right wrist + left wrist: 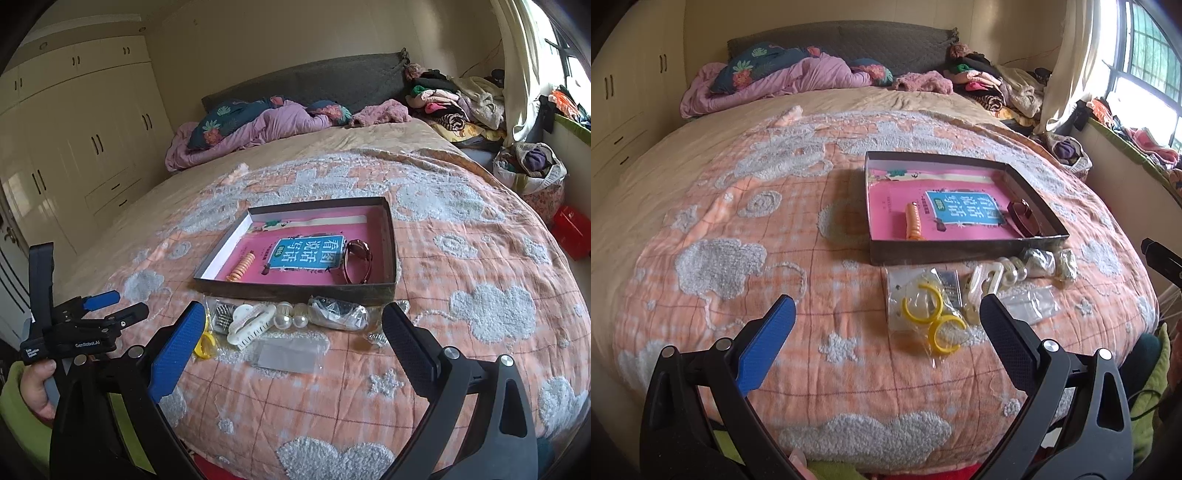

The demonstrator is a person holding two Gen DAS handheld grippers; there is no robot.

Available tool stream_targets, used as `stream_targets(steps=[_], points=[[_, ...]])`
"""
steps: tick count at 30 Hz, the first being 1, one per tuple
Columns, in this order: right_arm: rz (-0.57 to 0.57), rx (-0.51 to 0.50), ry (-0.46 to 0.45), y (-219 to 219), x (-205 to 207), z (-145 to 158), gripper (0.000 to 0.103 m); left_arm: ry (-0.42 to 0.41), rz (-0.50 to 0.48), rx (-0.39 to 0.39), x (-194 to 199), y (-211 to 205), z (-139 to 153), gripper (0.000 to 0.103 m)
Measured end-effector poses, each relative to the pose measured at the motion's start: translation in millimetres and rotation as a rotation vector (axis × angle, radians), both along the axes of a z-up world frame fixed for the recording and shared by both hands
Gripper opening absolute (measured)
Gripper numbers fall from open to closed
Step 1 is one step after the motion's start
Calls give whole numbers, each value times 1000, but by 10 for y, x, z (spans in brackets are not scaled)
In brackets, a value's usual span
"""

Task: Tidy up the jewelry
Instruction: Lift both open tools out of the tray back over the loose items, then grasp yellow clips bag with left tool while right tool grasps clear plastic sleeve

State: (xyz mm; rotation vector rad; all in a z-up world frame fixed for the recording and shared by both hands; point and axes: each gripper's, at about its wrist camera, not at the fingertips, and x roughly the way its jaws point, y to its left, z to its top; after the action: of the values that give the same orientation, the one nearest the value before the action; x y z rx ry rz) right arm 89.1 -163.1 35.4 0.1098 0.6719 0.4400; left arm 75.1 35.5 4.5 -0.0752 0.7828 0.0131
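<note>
A shallow dark box (960, 251) (295, 291) with a pink lining sits on the bed. It holds an orange spiral hair tie (913, 221) (242, 271) and dark red sunglasses (1021, 216) (356, 260). In front of the box lie bagged yellow hoop earrings (932, 314) (205, 345), a white hair claw (986, 282) (249, 323), pearl pieces (1015, 267) (293, 315) and small clear bags (1039, 262) (338, 314). My left gripper (886, 314) is open and empty, hovering just short of the earrings; it also shows in the right wrist view (118, 301). My right gripper (293, 326) is open and empty above the hair claw.
The bed has an orange quilt with grey clouds (738, 221). A flat empty clear bag (290, 356) lies near the front. Purple bedding and pillows (768, 81) lie at the headboard. Piled clothes (997, 85) line the right side. Wardrobes (74, 147) stand at left.
</note>
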Motion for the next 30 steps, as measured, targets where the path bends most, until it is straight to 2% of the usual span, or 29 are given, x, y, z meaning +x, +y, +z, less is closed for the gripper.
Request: stream_targets(steps=[16, 30], points=[[28, -57, 65, 170, 70, -328, 96, 67, -14, -21, 1, -31, -286, 93], [26, -105, 129, 210, 191, -666, 96, 148, -39, -103, 99, -62, -547, 93]])
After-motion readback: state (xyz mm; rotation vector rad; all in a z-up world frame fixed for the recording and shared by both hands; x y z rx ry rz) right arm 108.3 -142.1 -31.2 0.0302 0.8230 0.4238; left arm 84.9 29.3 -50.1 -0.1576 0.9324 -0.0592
